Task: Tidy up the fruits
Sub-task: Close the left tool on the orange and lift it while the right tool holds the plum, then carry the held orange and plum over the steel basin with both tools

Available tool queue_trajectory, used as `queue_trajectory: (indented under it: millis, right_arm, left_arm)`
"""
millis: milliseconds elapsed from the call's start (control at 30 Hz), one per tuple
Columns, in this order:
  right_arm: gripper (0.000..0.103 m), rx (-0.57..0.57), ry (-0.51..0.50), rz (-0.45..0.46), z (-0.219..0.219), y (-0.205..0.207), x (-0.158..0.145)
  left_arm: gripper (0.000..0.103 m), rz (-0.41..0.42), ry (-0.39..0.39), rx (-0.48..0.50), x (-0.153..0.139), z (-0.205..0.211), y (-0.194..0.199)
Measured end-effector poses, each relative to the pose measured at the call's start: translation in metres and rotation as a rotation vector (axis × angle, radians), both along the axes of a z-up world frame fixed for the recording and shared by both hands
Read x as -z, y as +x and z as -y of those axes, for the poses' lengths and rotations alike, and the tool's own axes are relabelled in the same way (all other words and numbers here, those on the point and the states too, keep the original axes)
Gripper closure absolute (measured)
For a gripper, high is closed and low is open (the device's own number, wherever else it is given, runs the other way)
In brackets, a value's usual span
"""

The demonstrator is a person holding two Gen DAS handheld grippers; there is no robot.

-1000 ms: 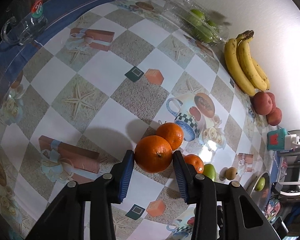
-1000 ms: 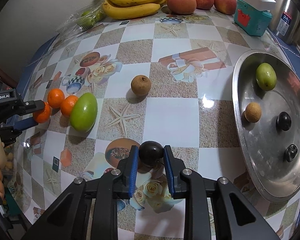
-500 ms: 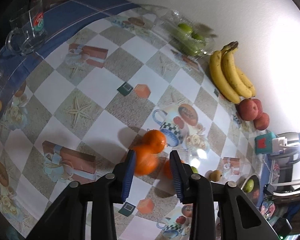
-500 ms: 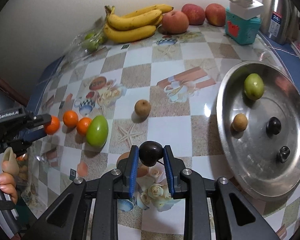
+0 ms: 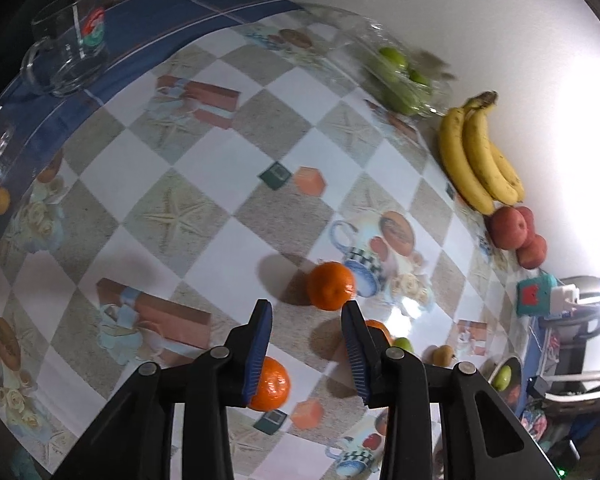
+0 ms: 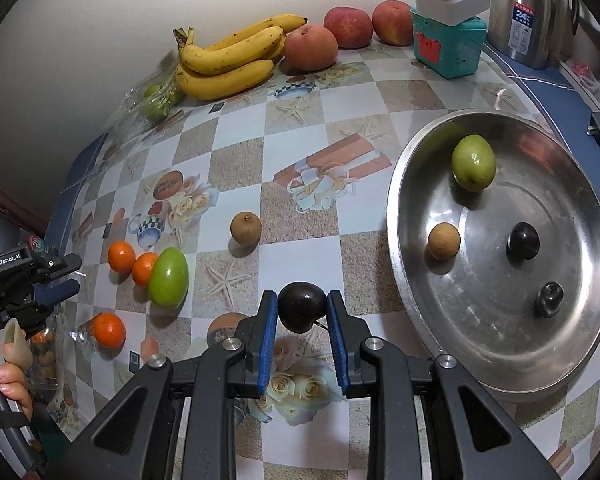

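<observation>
Checked oilcloth [image 6: 240, 160] carried scattered fruit. Right gripper [image 6: 302, 308] pinched a dark plum [image 6: 302, 307] near the steel tray [image 6: 416, 168] (next, presumably, set it there). Left gripper [image 5: 306, 322], just reopened, gaped empty above the oranges [image 5: 331, 286].

Both wrist cameras look steeply down along their tongs, sharing the bananas [image 5: 480, 156] [image 6: 232, 60].

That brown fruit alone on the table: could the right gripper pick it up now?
Probably not yet: the right gripper is shut on a dark plum. The brown fruit itself sits unobstructed.
</observation>
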State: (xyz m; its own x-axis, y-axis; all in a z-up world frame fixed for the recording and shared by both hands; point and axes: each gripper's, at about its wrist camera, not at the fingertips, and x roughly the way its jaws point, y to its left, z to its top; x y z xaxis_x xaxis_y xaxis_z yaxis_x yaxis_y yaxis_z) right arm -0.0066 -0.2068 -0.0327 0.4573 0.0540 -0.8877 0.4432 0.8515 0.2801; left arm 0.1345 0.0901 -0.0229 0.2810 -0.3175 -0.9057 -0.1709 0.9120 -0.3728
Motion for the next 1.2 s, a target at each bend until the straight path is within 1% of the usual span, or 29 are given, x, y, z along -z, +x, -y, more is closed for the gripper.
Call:
queue_trajectory:
  millis: [33,67,100,133,300,400,467,600,667,733,767,800,833,867,900,967,1033,1200]
  right_arm:
    - [0.077,-0.003,0.001,-0.002,-0.001,0.000,0.001]
    - [0.077,-0.005,0.000,-0.005,-0.001,0.001,0.001]
    - [0.077,-0.006,-0.001,-0.007,-0.002,0.001,0.002]
    - [0.077,-0.005,-0.001,-0.009,-0.002,0.001,0.002]
    - [0.077,-0.013,-0.003,-0.021,-0.003,0.003,0.006]
    - [0.077,-0.014,-0.001,-0.026,-0.005,0.002,0.006]
    - [0.077,-0.015,-0.001,-0.024,-0.005,0.002,0.006]
    - [0.077,-0.019,0.001,-0.024,-0.006,0.003,0.006]
    - [0.077,-0.021,0.002,-0.025,-0.007,0.003,0.006]
    - [0.077,-0.021,0.002,-0.026,-0.007,0.003,0.006]
    - [0.077,-0.021,0.002,-0.026,-0.007,0.003,0.006]
    - [0.077,-0.021,0.002,-0.027,-0.007,0.003,0.006]
    - [0.077,-0.021,0.000,-0.027,-0.007,0.003,0.007]
    - [0.077,-0.021,0.000,-0.028,-0.007,0.003,0.007]
    - [0.077,-0.022,0.000,-0.029,-0.007,0.003,0.007]
    - [0.077,-0.021,0.000,-0.030,-0.007,0.004,0.008]
    - [0.077,-0.020,0.001,-0.028,-0.007,0.003,0.008]
    - [0.077,-0.015,0.004,-0.020,-0.006,0.002,0.006]
  left_arm:
    - [0.058,-0.005,0.004,-0.002,0.002,-0.001,0.000]
    - [0.050,-0.014,0.017,0.004,0.004,-0.001,0.000]
    - [0.039,-0.023,0.037,0.016,0.006,0.001,-0.001]
    - [0.035,-0.033,0.077,0.042,0.009,0.005,-0.002]
    - [0.035,-0.050,0.242,0.127,0.019,0.021,-0.016]
    - [0.035,-0.068,0.307,0.180,0.028,0.032,-0.022]
    - [0.035,-0.081,0.333,0.211,0.033,0.038,-0.024]
    - [0.035,-0.074,0.398,0.260,0.038,0.049,-0.026]
    - [0.035,-0.084,0.415,0.262,0.041,0.051,-0.026]
    - [0.035,-0.102,0.449,0.263,0.048,0.051,-0.027]
    - [0.036,-0.106,0.459,0.264,0.050,0.051,-0.026]
    - [0.041,-0.106,0.454,0.264,0.051,0.050,-0.027]
    - [0.046,-0.103,0.432,0.267,0.050,0.050,-0.027]
    - [0.055,-0.100,0.418,0.272,0.051,0.053,-0.026]
    - [0.061,-0.094,0.408,0.278,0.050,0.055,-0.027]
    - [0.061,-0.081,0.406,0.280,0.048,0.056,-0.028]
    - [0.061,-0.066,0.380,0.259,0.042,0.053,-0.028]
    - [0.061,0.011,0.351,0.193,0.016,0.046,-0.023]
